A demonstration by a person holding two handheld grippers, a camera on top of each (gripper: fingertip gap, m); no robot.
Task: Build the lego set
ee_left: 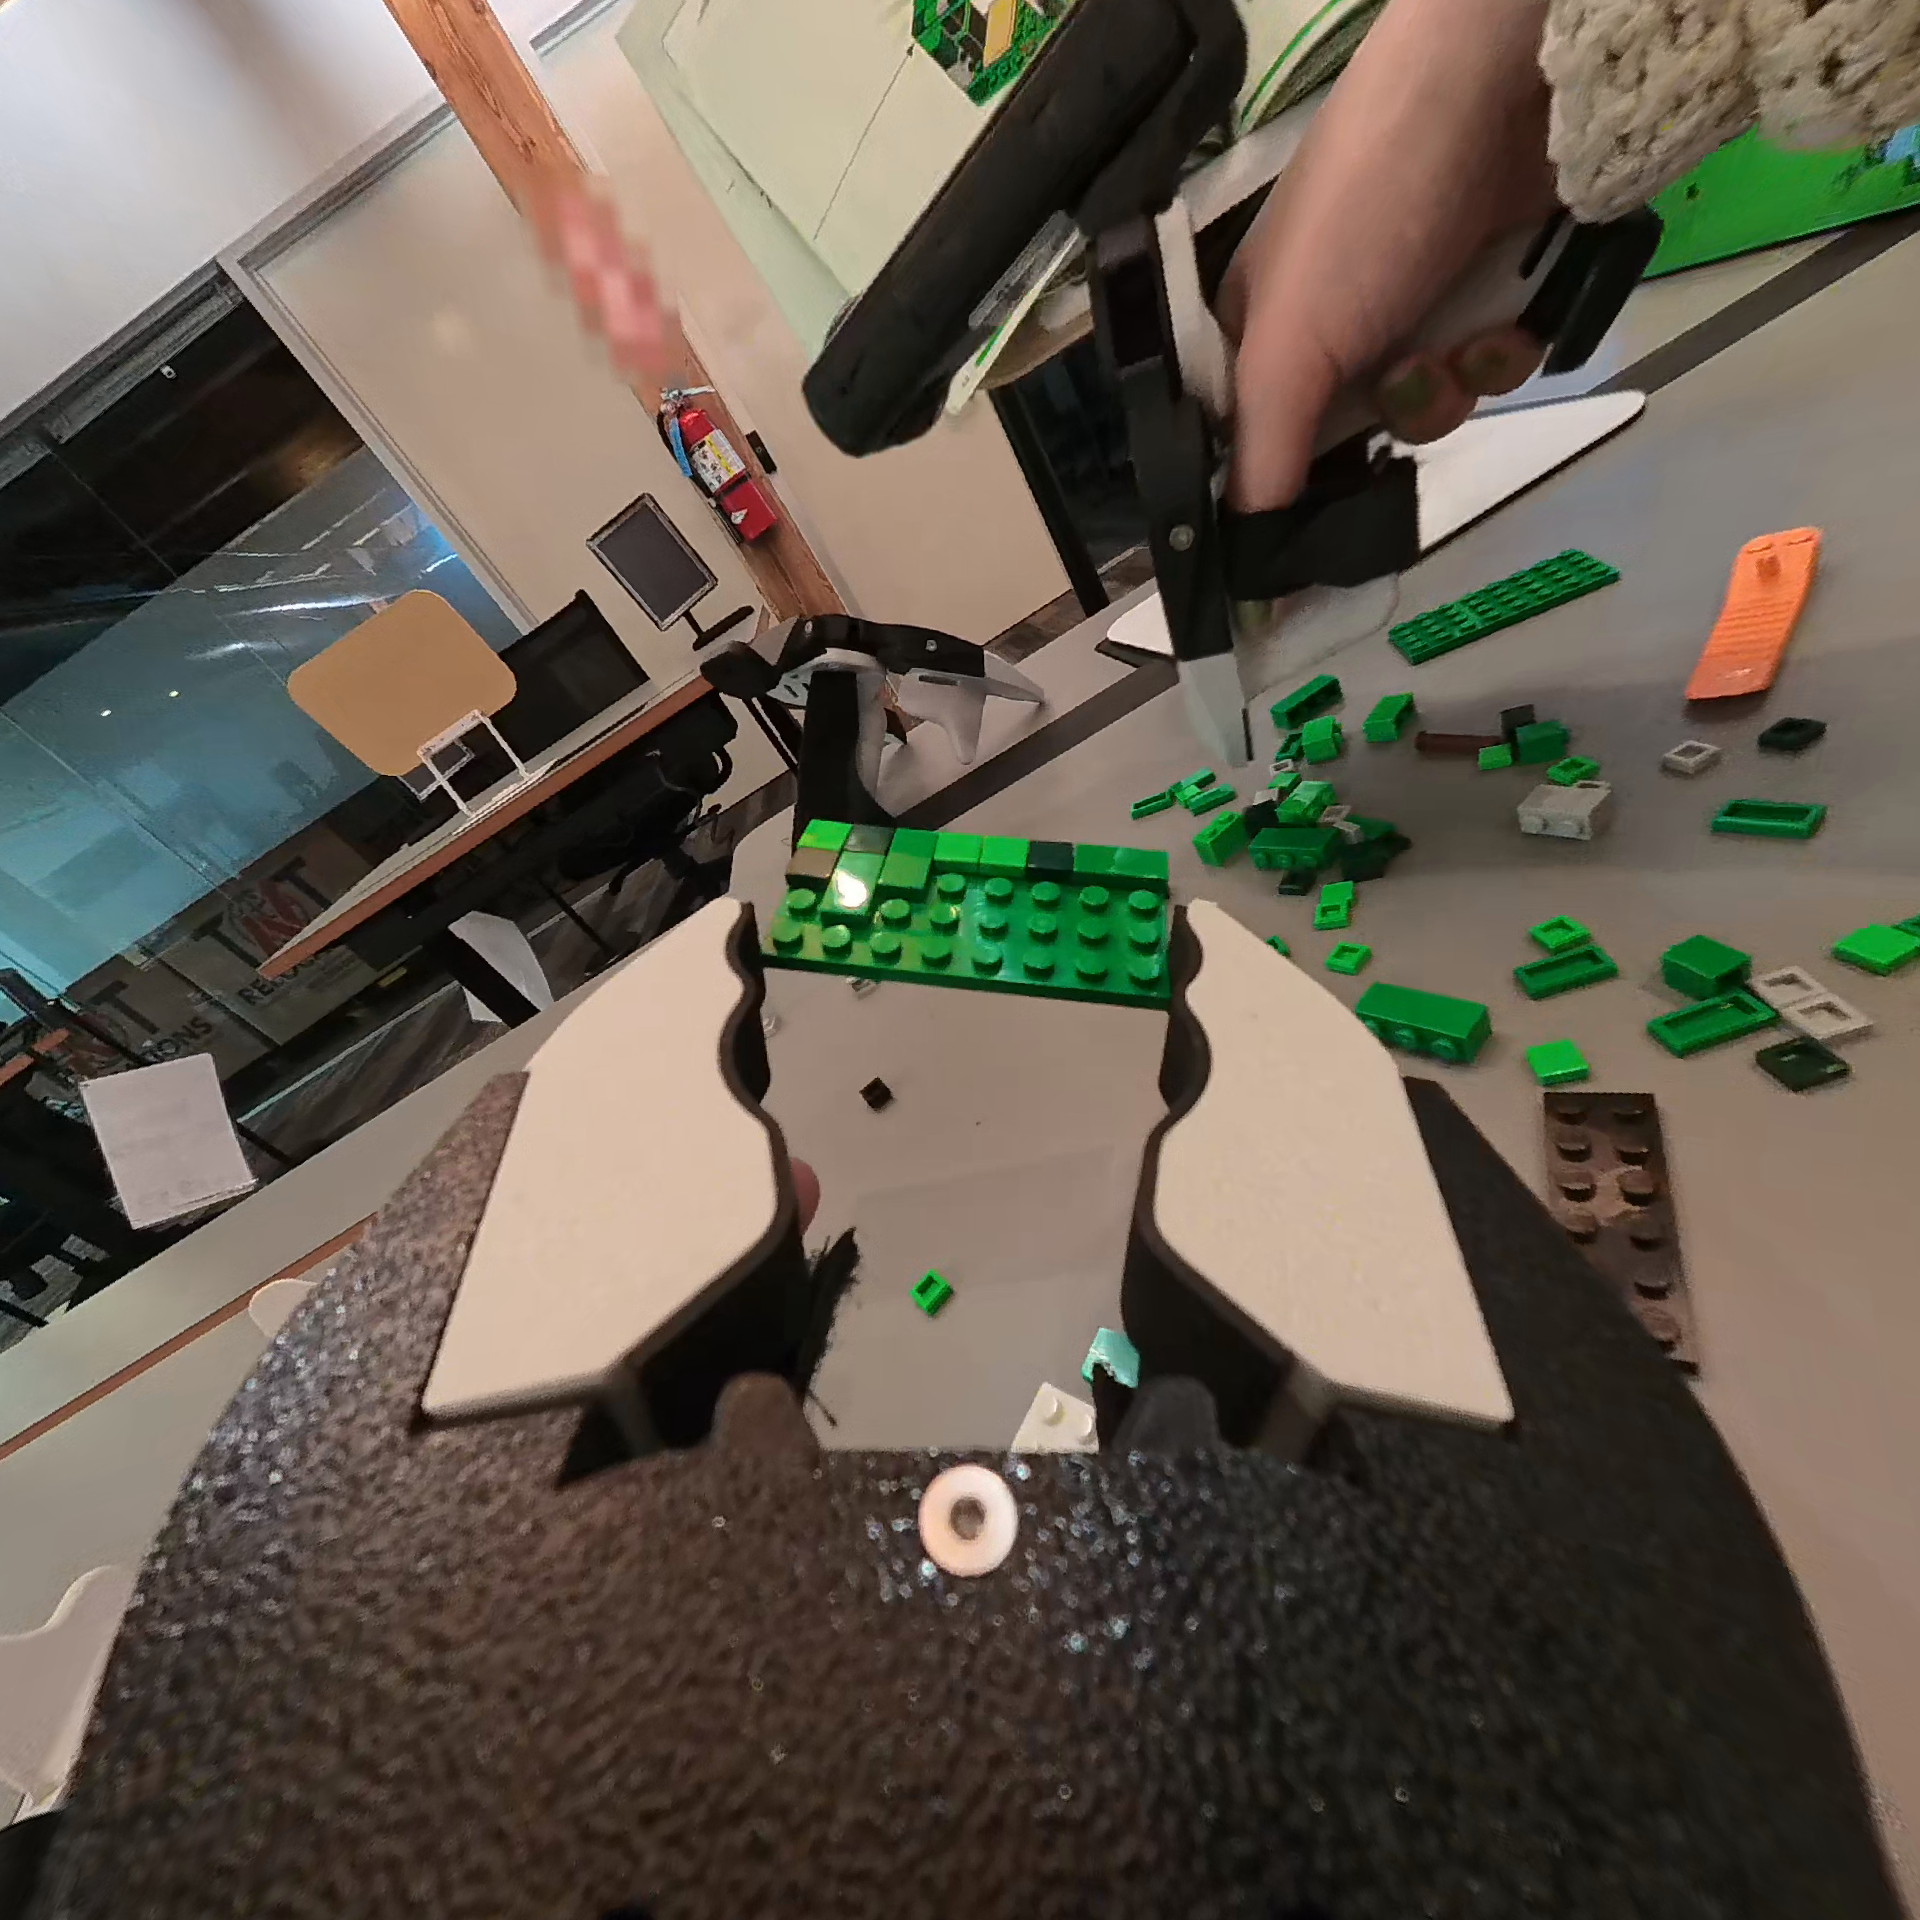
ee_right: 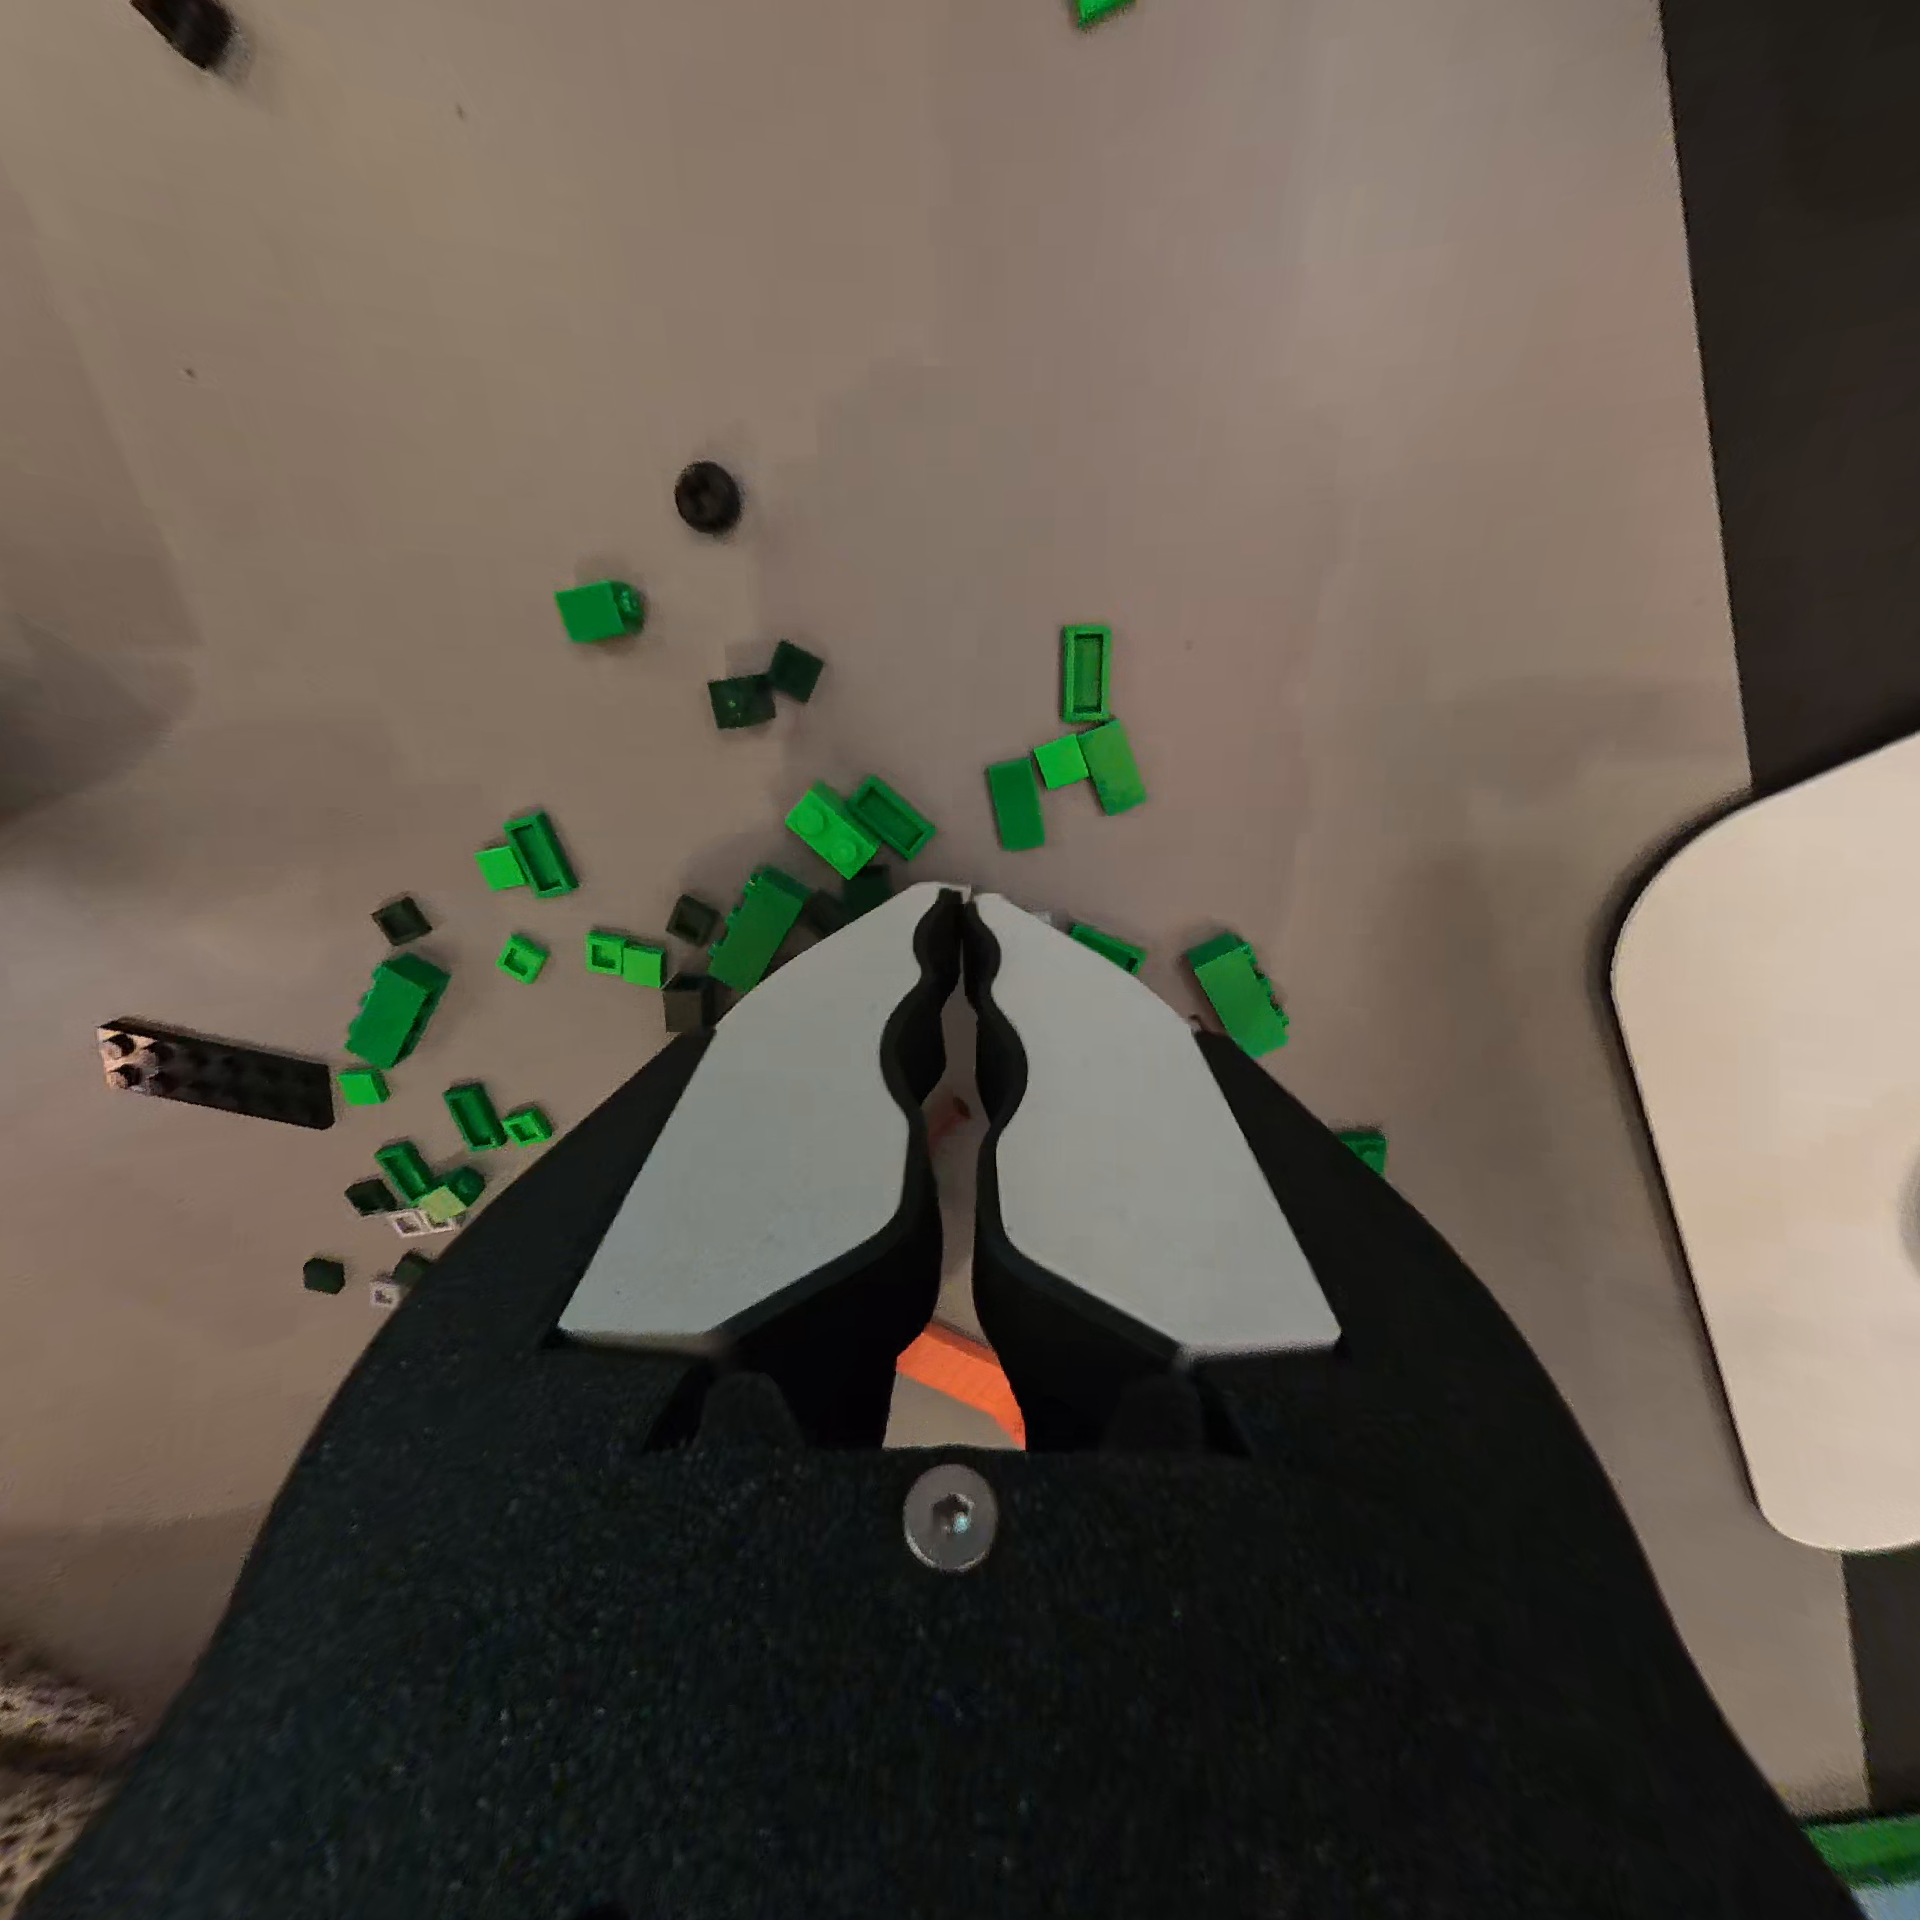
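Note:
A green studded plate [ee_left: 997, 940] lies on the grey table, with a row of green, dark green and tan tiles [ee_left: 977, 854] along its far edge. My left gripper [ee_left: 968, 920] has its jaws wide apart, one fingertip against each short end of the plate. My right gripper [ee_right: 961, 899] is shut with nothing visible between its tips. In the left wrist view it [ee_left: 1221, 727] points down just over a pile of loose green pieces [ee_left: 1309, 821], right of and beyond the plate. The pile also shows in the right wrist view [ee_right: 810, 904].
An orange brick separator [ee_left: 1756, 613], a long green plate [ee_left: 1501, 608] and a dark brown plate [ee_left: 1621, 1226] lie to the right. A black plate [ee_right: 218, 1070] lies left of the pile. A white board [ee_right: 1787, 1143] is at the right. A spare gripper [ee_left: 862, 675] stands beyond the plate. There is about 15 cm between the tips of the two grippers.

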